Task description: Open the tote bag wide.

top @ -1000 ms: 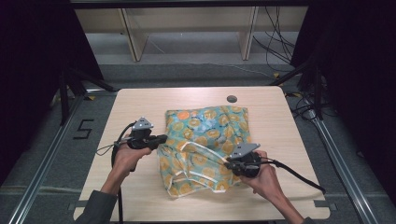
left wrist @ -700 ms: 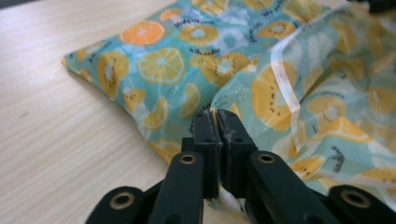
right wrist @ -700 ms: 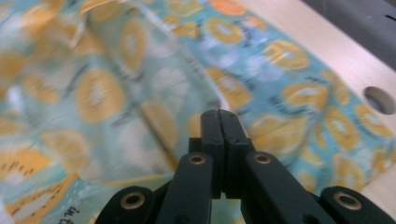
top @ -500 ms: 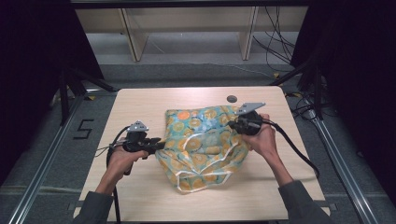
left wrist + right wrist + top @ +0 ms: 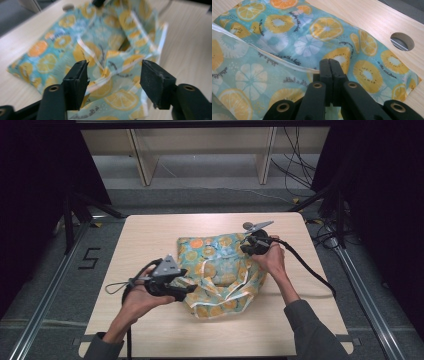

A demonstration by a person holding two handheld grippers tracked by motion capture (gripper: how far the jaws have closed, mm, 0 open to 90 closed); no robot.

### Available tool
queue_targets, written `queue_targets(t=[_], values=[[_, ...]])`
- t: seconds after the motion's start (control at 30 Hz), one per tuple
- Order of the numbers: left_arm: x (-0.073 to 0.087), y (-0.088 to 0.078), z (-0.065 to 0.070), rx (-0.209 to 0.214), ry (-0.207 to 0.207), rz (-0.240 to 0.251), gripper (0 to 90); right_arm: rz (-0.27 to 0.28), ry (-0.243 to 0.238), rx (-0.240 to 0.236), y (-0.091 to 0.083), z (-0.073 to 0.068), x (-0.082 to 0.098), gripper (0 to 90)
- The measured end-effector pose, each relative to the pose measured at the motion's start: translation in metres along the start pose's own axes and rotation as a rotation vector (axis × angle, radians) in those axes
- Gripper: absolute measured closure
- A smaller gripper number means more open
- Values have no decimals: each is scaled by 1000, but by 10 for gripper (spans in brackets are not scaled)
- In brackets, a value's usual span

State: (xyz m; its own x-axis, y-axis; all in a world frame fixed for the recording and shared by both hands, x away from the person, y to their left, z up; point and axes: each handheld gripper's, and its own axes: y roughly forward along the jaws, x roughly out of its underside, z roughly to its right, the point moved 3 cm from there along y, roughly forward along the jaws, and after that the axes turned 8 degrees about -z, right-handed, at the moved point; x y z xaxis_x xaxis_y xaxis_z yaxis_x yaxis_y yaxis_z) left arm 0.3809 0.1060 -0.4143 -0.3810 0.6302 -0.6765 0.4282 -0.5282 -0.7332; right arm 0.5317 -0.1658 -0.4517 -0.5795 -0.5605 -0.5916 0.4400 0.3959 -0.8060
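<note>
A teal cloth [image 5: 220,265] printed with orange and lemon slices lies crumpled and partly folded in the middle of the wooden table [image 5: 150,240]. My left gripper [image 5: 189,290] sits at the cloth's near left corner. Its jaws have just been opening and stand apart in the left gripper view [image 5: 113,67], with the cloth [image 5: 100,32] lying beyond and below them, not pinched. My right gripper [image 5: 245,246] is over the cloth's far right corner. In the right gripper view [image 5: 329,61] its jaws are shut on the white-hemmed edge of the cloth [image 5: 307,45].
A round hole [image 5: 247,225] in the tabletop lies just beyond the cloth's far right corner and is also visible from the right gripper [image 5: 402,41]. Cables trail from both grippers. Metal rails run along both sides of the table, and shelving stands behind it.
My right gripper has carried a cloth edge from the near right to the far right corner. My left gripper has drawn back toward the near left and opened, letting the cloth go.
</note>
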Motion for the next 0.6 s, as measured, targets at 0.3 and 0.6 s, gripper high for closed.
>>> queue_targets(t=[0.3,0.6], values=[[-5,67,-10,-153,133,-229,494,-16,-22,-38,-5,1,1,900],[-39,69,-75,-88,-115,-110,875,91,-22,-53,-28,-5,4,696]])
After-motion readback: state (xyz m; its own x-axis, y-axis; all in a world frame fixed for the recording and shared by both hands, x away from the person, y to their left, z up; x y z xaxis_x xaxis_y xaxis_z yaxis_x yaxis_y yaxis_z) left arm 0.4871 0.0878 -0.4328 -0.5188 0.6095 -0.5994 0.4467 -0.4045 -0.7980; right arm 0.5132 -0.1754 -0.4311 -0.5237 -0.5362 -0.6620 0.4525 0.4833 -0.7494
